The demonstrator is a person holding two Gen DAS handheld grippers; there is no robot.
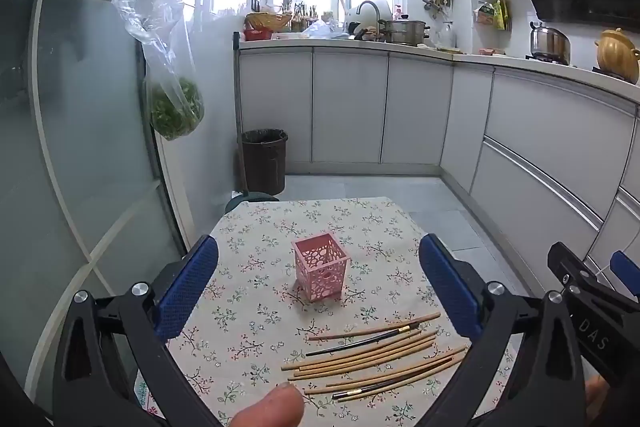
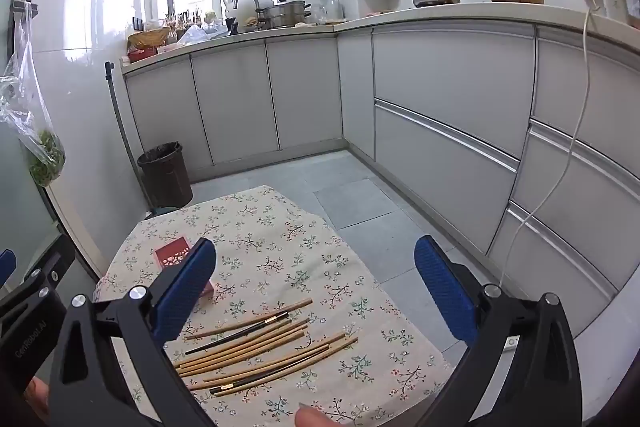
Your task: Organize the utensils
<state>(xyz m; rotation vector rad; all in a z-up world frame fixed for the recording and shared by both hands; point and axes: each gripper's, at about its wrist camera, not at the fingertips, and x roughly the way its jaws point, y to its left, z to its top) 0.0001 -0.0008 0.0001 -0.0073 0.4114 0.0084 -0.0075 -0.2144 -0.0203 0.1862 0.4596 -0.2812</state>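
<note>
A pink perforated holder [image 1: 321, 271] stands upright and empty in the middle of the floral tablecloth [image 1: 256, 227]. Several chopsticks [image 1: 376, 357], bamboo-coloured with two black ones, lie side by side on the cloth in front of it, to the right. My left gripper [image 1: 318, 287] is open and empty, above the table's near side. My right gripper [image 2: 316, 291] is open and empty, hovering over the chopsticks [image 2: 264, 345]. The holder [image 2: 174, 255] shows partly behind the right gripper's left finger. The right gripper's side appears at the right edge of the left wrist view [image 1: 592, 287].
The small table stands on a grey tile floor between a glass door [image 1: 80, 147] on the left and white cabinets [image 1: 540, 155]. A dark bin [image 1: 265, 161] stands beyond the table. A white cable [image 2: 560, 163] hangs down the cabinets.
</note>
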